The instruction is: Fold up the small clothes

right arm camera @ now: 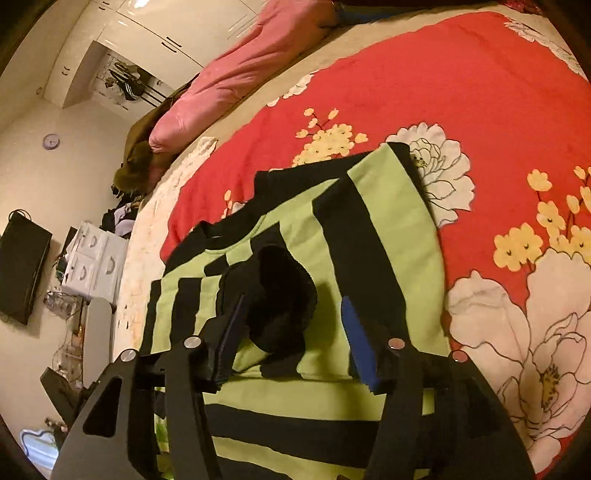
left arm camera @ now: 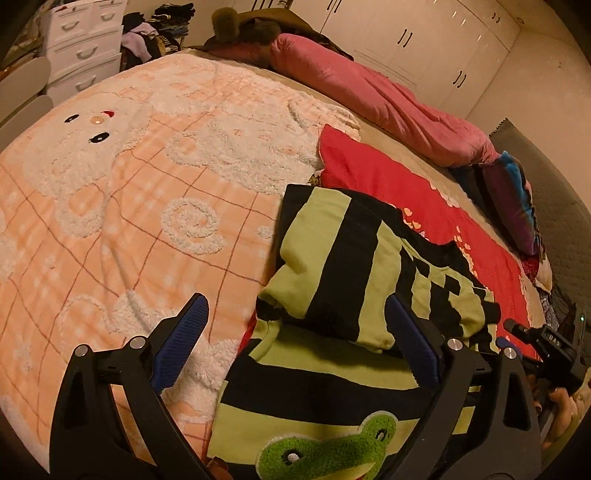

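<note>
On the bed: we see a small green-and-black striped sweater (left arm camera: 332, 280) lying partly folded, half on the peach blanket (left arm camera: 122, 192) and half on the red flowered quilt (right arm camera: 461, 92).
Sweater: a sleeve is folded across the body; its black cuff (right arm camera: 284, 314) lies on top of the stripes, and a fuzzy green frog patch (left arm camera: 325, 450) shows on the front near the lower edge of our left view.
Left tongs (left arm camera: 295, 339): we find them spread wide above the sweater, one blue pad (left arm camera: 181, 343) over the peach blanket, the other over the striped cloth; nothing is pinched between them.
Right tongs (right arm camera: 291, 336): about half open, hovering over the folded sleeve with the black cuff in the gap; we see the pads clear of the cloth, not gripping it.
Far side of the bed: a pink duvet (left arm camera: 373, 96) lies rolled along the edge, with white wardrobe doors (left arm camera: 424, 40) behind it.
Corner of the room: a white chest of drawers (left arm camera: 85, 44) stands beside a heap of clothes (left arm camera: 151, 33).
</note>
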